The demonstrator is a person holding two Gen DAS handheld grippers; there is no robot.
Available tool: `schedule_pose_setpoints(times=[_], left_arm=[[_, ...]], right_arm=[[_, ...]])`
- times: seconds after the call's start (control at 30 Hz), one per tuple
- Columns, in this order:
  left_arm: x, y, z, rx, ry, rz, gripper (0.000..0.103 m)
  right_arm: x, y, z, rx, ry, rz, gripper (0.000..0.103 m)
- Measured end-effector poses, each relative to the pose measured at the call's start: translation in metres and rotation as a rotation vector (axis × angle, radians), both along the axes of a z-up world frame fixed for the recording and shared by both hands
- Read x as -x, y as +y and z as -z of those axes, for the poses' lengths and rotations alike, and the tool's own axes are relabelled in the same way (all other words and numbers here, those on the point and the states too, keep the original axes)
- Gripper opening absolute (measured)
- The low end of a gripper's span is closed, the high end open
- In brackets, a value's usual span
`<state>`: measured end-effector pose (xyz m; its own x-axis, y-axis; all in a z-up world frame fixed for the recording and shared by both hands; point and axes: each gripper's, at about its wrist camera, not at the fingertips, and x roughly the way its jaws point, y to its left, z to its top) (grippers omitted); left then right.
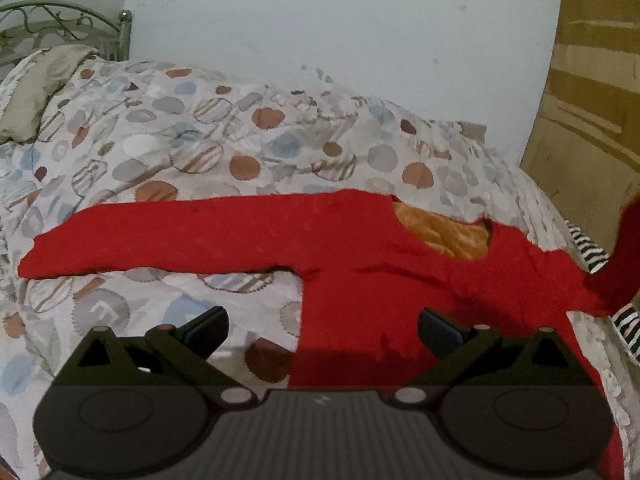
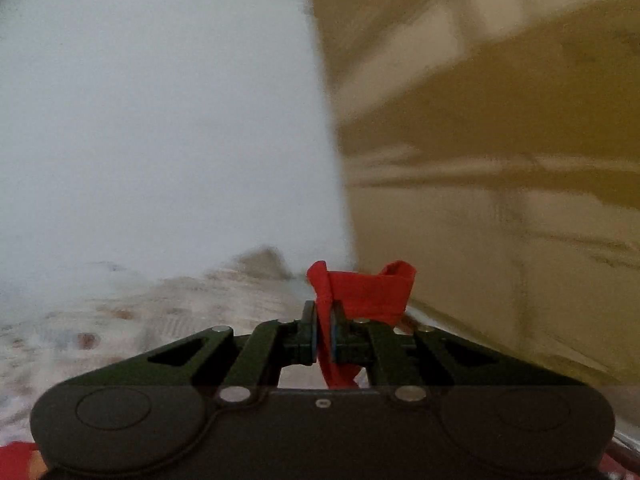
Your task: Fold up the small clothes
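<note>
Red long-sleeved top (image 1: 360,248) lies spread on the bed, over a quilt (image 1: 180,140) printed with brown, grey and blue circles. One sleeve (image 1: 160,236) stretches flat toward the left of the left wrist view. An orange lining (image 1: 448,236) shows at the open neckline. The other sleeve (image 1: 624,256) rises off the bed at the right edge of that view, lifted clear of the quilt.

Left gripper (image 1: 322,330): fingers spread wide, nothing between them, held above the lower body of the top near its left side seam. Whether the pads touch the cloth cannot be told.

Right gripper (image 2: 323,334): fingers pressed together, pinching a fold of red cloth (image 2: 360,292); the fabric bunches up above the pads and a strip hangs below them. This view is blurred.

A black-and-white striped cloth (image 1: 588,252) lies partly under the top's right side, near the bed's edge. Grey pillow (image 1: 36,92) at the far left by a metal scrollwork headboard (image 1: 60,24). White wall (image 1: 340,32) behind the bed; wooden panelled furniture (image 1: 592,100) to the right.

No bins, boxes or baskets in either view.
</note>
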<state>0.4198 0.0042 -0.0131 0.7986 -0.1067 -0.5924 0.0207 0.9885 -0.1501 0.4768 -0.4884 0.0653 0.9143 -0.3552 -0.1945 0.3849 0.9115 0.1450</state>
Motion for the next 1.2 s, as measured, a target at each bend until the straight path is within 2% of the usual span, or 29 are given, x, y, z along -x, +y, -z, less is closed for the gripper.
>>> schedule_pose_setpoints(times=[0.13, 0.27, 0.4, 0.5, 0.63, 0.77, 0.83, 0.9, 0.93, 1.0, 1.1, 1.2], left_arm=[[0.007, 0.012, -0.007, 0.018, -0.008, -0.031, 0.103], [0.014, 0.022, -0.01, 0.047, -0.007, -0.052, 0.103], [0.018, 0.032, -0.009, 0.062, -0.001, -0.072, 0.103], [0.019, 0.036, -0.007, 0.065, -0.003, -0.083, 0.103], [0.019, 0.036, -0.004, 0.063, -0.002, -0.089, 0.102], [0.013, 0.029, 0.003, 0.076, 0.0, -0.088, 0.102], [0.008, 0.024, 0.005, 0.088, 0.001, -0.083, 0.102], [0.002, 0.018, 0.008, 0.098, -0.002, -0.069, 0.102], [-0.001, 0.013, 0.009, 0.1, -0.004, -0.06, 0.102], [-0.007, 0.005, 0.012, 0.105, -0.009, -0.04, 0.102], [-0.017, -0.008, 0.016, 0.127, -0.016, 0.003, 0.102], [-0.03, -0.023, 0.021, 0.154, -0.025, 0.046, 0.103]], right_arm=[[-0.007, 0.078, -0.018, 0.024, -0.017, -0.18, 0.005], [-0.014, 0.15, -0.007, -0.038, 0.01, -0.32, 0.005], [-0.01, 0.215, 0.025, -0.005, 0.055, -0.413, 0.005], [-0.008, 0.251, 0.058, 0.014, 0.143, -0.47, 0.005], [0.002, 0.275, 0.092, 0.04, 0.249, -0.515, 0.005], [0.013, 0.296, 0.118, 0.111, 0.352, -0.593, 0.009], [0.025, 0.296, 0.125, 0.144, 0.384, -0.642, 0.019], [0.034, 0.294, 0.127, 0.168, 0.4, -0.686, 0.043], [0.042, 0.291, 0.127, 0.174, 0.397, -0.7, 0.05], [0.056, 0.278, 0.123, 0.188, 0.382, -0.714, 0.071], [0.071, 0.248, 0.12, 0.182, 0.365, -0.685, 0.085], [0.08, 0.21, 0.121, 0.188, 0.36, -0.586, 0.096]])
